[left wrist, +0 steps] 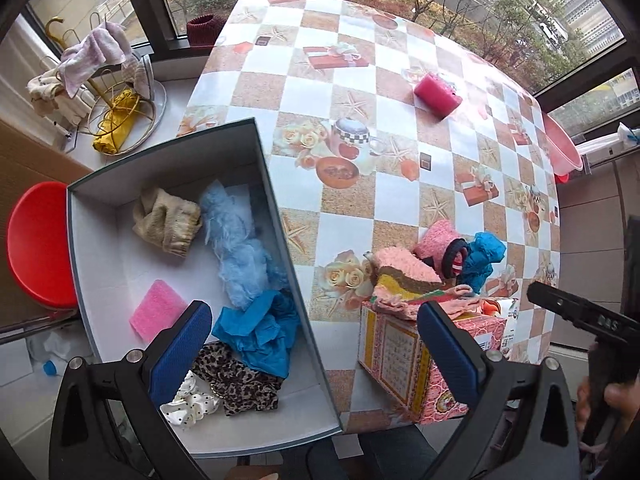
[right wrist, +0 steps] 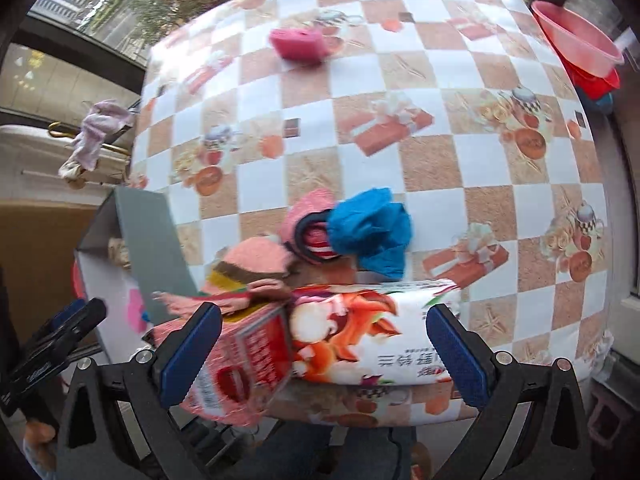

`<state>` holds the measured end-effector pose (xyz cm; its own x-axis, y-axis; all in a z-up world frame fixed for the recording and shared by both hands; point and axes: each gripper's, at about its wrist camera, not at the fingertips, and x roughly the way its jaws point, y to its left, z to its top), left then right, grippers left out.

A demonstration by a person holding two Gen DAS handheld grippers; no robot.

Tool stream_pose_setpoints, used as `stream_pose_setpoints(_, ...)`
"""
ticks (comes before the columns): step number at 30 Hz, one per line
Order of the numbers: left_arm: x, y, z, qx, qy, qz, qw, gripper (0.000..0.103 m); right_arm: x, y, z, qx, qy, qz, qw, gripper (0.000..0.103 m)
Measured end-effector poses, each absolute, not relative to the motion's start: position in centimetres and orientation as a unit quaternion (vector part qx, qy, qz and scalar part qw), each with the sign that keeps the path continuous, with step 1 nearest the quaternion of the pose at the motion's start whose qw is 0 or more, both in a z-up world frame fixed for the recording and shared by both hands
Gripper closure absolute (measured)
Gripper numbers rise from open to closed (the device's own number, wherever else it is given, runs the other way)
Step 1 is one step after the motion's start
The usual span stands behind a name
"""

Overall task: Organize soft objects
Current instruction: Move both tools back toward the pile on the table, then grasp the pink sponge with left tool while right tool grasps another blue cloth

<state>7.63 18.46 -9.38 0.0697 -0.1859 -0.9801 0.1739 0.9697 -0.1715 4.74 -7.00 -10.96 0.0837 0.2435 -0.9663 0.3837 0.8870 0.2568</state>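
Both the left gripper (left wrist: 314, 344) and right gripper (right wrist: 324, 350) are held apart, empty; the blue cloth (right wrist: 370, 232) beyond the printed carton (right wrist: 360, 336) should be pinched centrally, then carried into the grey box (left wrist: 280, 184).

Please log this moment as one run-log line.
left gripper: open, empty, over grey box | right gripper: open, empty, over printed carton | pink-and-blue pile: on table, unsorted

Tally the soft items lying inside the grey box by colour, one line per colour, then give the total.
Beige: 1, the knit piece
Light blue: 1, the fluffy piece
Bright blue: 1, the crumpled cloth
Pink: 1, the sponge
Leopard print: 1, the scrunchie
White with black dots: 1, the scrunchie
Total: 6 in the grey box
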Motion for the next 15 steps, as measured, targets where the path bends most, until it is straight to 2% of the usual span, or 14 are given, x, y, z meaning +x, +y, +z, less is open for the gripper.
stream_pose_setpoints(6,8.2,15.9,-9.9,0.010,0.682,-0.120,0.721,0.000,5.8,-10.6,-17.0,0.226,0.711,-0.083,0.660,0.000)
stream_pose_setpoints(15,11.5,10.0,-10.1,0.010,0.696,-0.124,0.707,0.000,9.4,-10.7,-22.4,0.186,0.741,-0.041,0.644,0.000)
